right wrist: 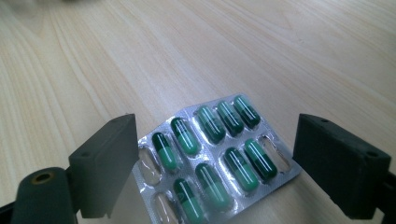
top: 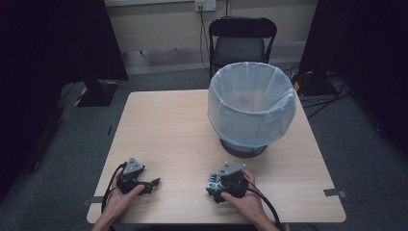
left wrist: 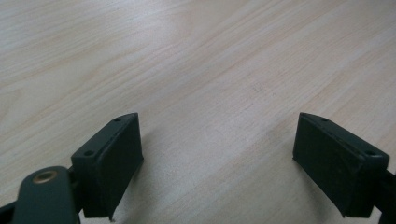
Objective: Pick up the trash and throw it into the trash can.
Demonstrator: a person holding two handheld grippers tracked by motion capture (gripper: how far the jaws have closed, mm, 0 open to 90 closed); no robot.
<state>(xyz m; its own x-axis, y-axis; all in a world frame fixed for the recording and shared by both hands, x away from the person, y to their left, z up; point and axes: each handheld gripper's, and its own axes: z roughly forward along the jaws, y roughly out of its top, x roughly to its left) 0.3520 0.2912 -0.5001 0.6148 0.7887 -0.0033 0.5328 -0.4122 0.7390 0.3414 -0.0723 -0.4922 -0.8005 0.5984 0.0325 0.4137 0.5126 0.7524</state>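
A blister pack (right wrist: 212, 156) of green capsules lies flat on the pale wooden table (top: 173, 130), between the two black jaws of the right gripper (right wrist: 212, 168). In the right gripper view the silver foil sheet shows two rows of pockets: most hold two-tone capsules, dark green at one end and lighter green at the other, and a few pockets along the edges look clear and empty. The left jaw overlaps one corner of the pack in that view, and whether it touches the foil is hard to tell; the right jaw stands apart from the pack's far edge. The right gripper is released, its jaws spread wide with nothing pinched between them. In the high view the right gripper (top: 211, 185) sits near the front edge of the table, a little right of centre, held in the person's right hand (top: 243, 199), with a black cable trailing back toward the person; the pack itself is too small to make out there. The left gripper (top: 155, 183) rests near the front left part of the table, held in the left hand (top: 120, 199). The left gripper view shows its jaws parted wide over bare wood grain. Farther back on the table, right of centre, stands a round waste bin (top: 251, 108) lined with a pale translucent bag, well apart from both grippers. Behind the table is a dark folding chair (top: 242, 41).
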